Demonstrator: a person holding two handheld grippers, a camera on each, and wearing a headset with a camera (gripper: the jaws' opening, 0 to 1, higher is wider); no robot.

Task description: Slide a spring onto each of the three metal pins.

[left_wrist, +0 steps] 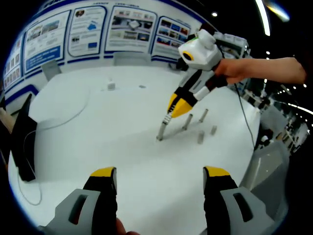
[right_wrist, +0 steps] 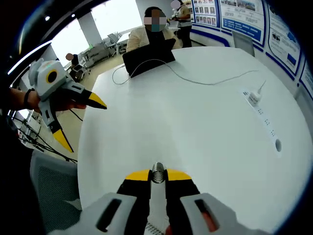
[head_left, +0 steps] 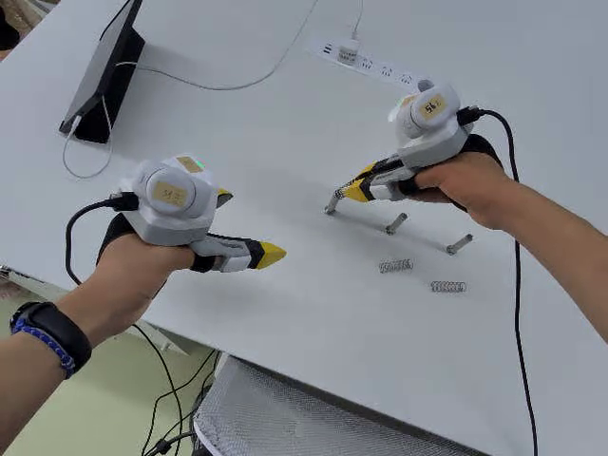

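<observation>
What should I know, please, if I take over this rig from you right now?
Left gripper: open, empty, held above the table near its front edge.
Right gripper: shut on a spring, whose lower end is at the leftmost pin.
Middle pin and right pin: bare.
Two loose springs lie on the table in front of them.
Done: no spring clearly seated.
Left: finish this spring, then fit the two loose ones.

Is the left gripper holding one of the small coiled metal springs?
No, the left gripper has its yellow-tipped fingers wide apart, with only bare white table between them.
</observation>
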